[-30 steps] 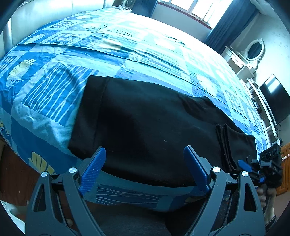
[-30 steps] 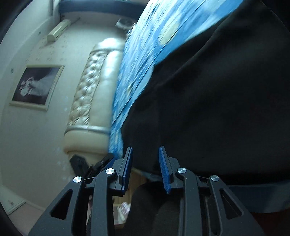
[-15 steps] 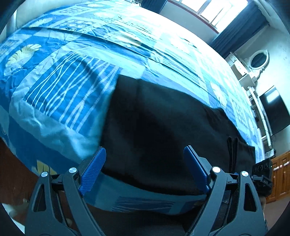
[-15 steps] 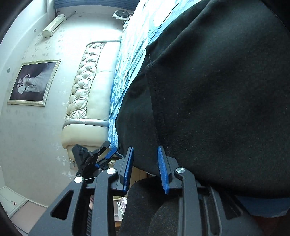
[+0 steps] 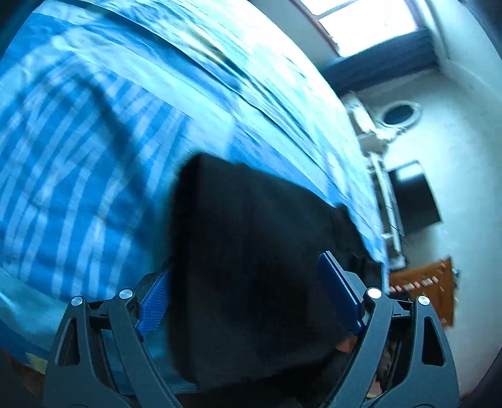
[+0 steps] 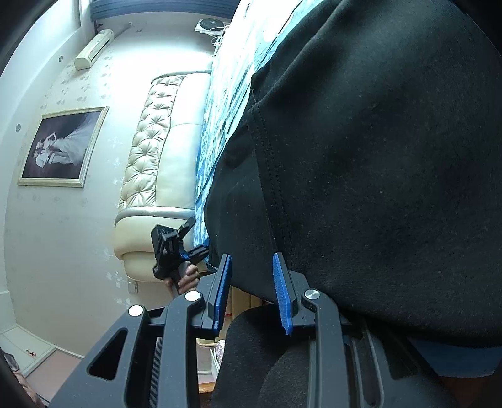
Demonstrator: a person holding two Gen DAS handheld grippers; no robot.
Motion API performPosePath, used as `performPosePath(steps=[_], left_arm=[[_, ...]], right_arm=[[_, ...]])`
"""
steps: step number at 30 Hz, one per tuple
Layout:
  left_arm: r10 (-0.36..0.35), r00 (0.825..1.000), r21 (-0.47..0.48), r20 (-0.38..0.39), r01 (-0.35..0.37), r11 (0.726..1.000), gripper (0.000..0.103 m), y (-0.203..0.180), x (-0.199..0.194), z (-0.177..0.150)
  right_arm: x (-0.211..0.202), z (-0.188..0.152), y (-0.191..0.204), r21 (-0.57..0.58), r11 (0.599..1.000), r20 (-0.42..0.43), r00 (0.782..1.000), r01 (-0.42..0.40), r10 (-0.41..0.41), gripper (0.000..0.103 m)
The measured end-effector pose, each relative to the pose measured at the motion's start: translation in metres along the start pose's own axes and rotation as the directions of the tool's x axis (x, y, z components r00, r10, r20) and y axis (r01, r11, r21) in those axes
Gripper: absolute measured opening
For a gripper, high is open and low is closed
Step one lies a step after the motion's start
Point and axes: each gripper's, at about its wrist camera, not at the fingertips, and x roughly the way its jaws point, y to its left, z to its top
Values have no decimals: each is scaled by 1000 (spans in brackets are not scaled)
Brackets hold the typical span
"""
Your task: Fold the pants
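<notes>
Black pants (image 5: 251,266) lie on the blue patterned bedspread (image 5: 78,157), near the bed's front edge. My left gripper (image 5: 248,292) is open wide, and the pants' left end sits between its blue pads; the view is blurred. In the right wrist view the pants (image 6: 376,172) fill the right side, with a stitched hem at their near end. My right gripper (image 6: 251,292) is partly open at that hem's lower edge, with no cloth between the pads. The left gripper (image 6: 171,251), held by a hand, shows there at the pants' far end.
A cream tufted headboard (image 6: 157,172) stands at the bed's head, and a framed picture (image 6: 62,147) hangs on the wall. A window (image 5: 370,25), a round mirror (image 5: 398,114), a dark screen (image 5: 414,197) and a wooden cabinet (image 5: 423,288) lie beyond the bed.
My left gripper has swung left and closer to the pants' left end, which now lies between its pads. My right gripper has moved in at the hem and opened a little wider.
</notes>
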Motion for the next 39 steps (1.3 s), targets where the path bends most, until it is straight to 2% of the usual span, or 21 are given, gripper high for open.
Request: performPosePath(steps=[2,4,5,7,9,11,12,15,17,21,23,25,26,29,33,34,35,37,39], left_arm=[[-51,999,-2,-4,51,999,87,0,0,-14],[-125,992,-38,13,126,991,86,3,-5,-26],[-159,987,-72,25,161,984,82,8,-6,-31],[-144,989,-102,44,148,984,67,14,-7,-35],[-116,993,-117,36,119,986,40,18,-3,-35],[-86,996,-131,13,87,987,22,22,-1,-34],[-94,996,-138,7,94,986,18,23,0,-34],[-70,998,-113,6,70,991,15,12,-3,-32],[-59,998,-87,12,59,994,14,2,-7,-30],[-53,998,-33,34,54,998,14,-32,-21,-27],[-42,998,-1,39,42,999,14,-50,-24,-24],[-19,999,37,41,17,999,13,-73,-26,-22],[-11,999,54,43,9,999,13,-82,-26,-21],[35,998,108,52,-41,993,13,-114,-27,-20],[89,994,136,57,-96,986,14,-143,-25,-21],[98,994,134,55,-105,985,13,-148,-24,-21],[107,993,137,56,-114,984,13,-156,-23,-21],[135,989,157,67,-144,977,13,-169,-20,-22],[167,983,190,78,-179,965,13,-187,-17,-26]], right_arm=[[1,0,0,2,1000,2,1000,-2,2,28],[1,-1,0,4,1000,4,1000,-5,5,28],[1,-1,-1,3,1000,5,1000,-7,7,28],[1,-1,-2,2,1000,5,1000,-9,9,28],[1,-1,-2,1,1000,7,1000,-10,10,28],[1,-2,0,-6,1000,9,1000,-7,7,30],[1,-1,1,-10,1000,7,1000,-12,12,32],[1,-1,12,-42,999,3,1000,-24,24,52],[-1,-2,23,-75,997,5,1000,-13,13,70],[-7,-5,47,-162,982,42,995,96,-90,76],[-14,-7,54,-198,966,79,985,165,-152,78],[-25,-8,64,-246,934,132,964,258,-231,79],[-31,-8,69,-271,910,160,947,313,-278,80],[-46,-11,79,-310,821,251,875,479,-415,82],[-69,-13,82,-304,680,381,739,668,-556,84],[-76,-14,81,-295,629,415,689,720,-594,84],[-81,-14,79,-287,595,437,655,751,-616,84],[-91,-15,77,-268,559,462,614,784,-640,85],[-105,-17,74,-238,544,481,584,805,-654,85]])
